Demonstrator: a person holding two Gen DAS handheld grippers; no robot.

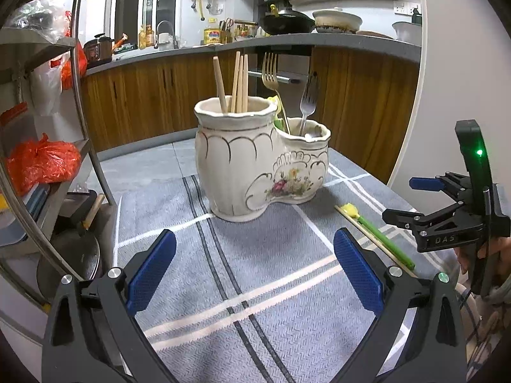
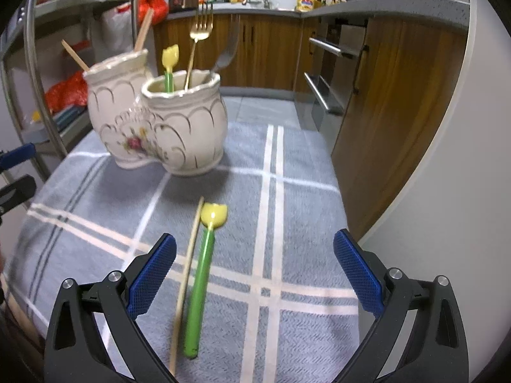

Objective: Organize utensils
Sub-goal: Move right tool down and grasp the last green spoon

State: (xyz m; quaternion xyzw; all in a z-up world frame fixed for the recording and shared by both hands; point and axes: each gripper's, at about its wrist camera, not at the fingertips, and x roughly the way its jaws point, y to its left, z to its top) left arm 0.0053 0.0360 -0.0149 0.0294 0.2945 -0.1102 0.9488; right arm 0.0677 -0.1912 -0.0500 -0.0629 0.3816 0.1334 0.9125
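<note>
Blue-padded and black-framed, the right gripper (image 2: 255, 271) is hovering over the grey cloth with white and dark stripes (image 2: 287, 191), its fingers standing spread wide with nothing between them. Lying on the cloth just ahead of its left pad is a green-handled utensil with a yellow tulip-shaped head (image 2: 204, 265), and a thin pale wooden chopstick (image 2: 188, 271) is resting alongside it, touching or nearly touching its handle; both are pointing away towards the holder.

Further back on the cloth, a cream ceramic double-compartment utensil holder with gold scallops and a painted flower motif (image 2: 159, 124) is standing upright. Its lower compartment is holding a second green-and-yellow tulip utensil (image 2: 169, 67), a gold fork (image 2: 199, 35) and a silver fork (image 2: 228, 54), all with heads up. Its taller compartment is holding wooden chopsticks (image 1: 238, 79), leaning against the rim.

From the left wrist view, the left gripper (image 1: 255, 271) is likewise hanging spread apart and gripping nothing, facing the holder's taller compartment. The right gripper is showing at that view's right edge, held in a hand (image 1: 491, 261), near the loose tulip utensil and chopstick.

Wooden kitchen cabinets (image 1: 143, 95) under a grey countertop (image 1: 351, 43) are standing behind the table, and a metal shelf with orange plastic bags (image 1: 41, 159) is standing to the left.
</note>
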